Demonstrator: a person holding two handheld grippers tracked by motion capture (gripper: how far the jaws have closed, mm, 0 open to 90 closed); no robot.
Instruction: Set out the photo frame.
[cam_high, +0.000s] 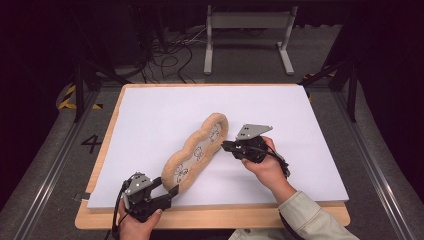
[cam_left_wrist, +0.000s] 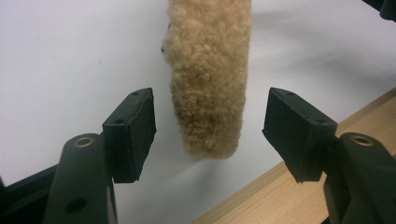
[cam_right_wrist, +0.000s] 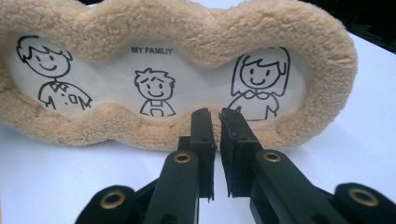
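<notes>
A tan plush picture frame (cam_high: 197, 150) with three cartoon figures and the words "MY FAMLIY" stands on edge on the white board (cam_high: 150, 115), running from near left to far right. My left gripper (cam_high: 167, 186) sits at the frame's near end. In the left gripper view its jaws are open (cam_left_wrist: 210, 116), and the plush end (cam_left_wrist: 208, 93) hangs between the pads without touching them. My right gripper (cam_high: 225, 146) is at the frame's picture side. Its jaws are shut (cam_right_wrist: 215, 114) on nothing, and their tips point at the frame's lower rim (cam_right_wrist: 187, 135).
The white board lies on a wooden table whose bare edge (cam_high: 225, 217) runs along the front. Beyond the table, a white metal stand (cam_high: 247, 30) and loose cables (cam_high: 170, 55) are on the floor. A "4" (cam_high: 91, 143) is marked on the floor at left.
</notes>
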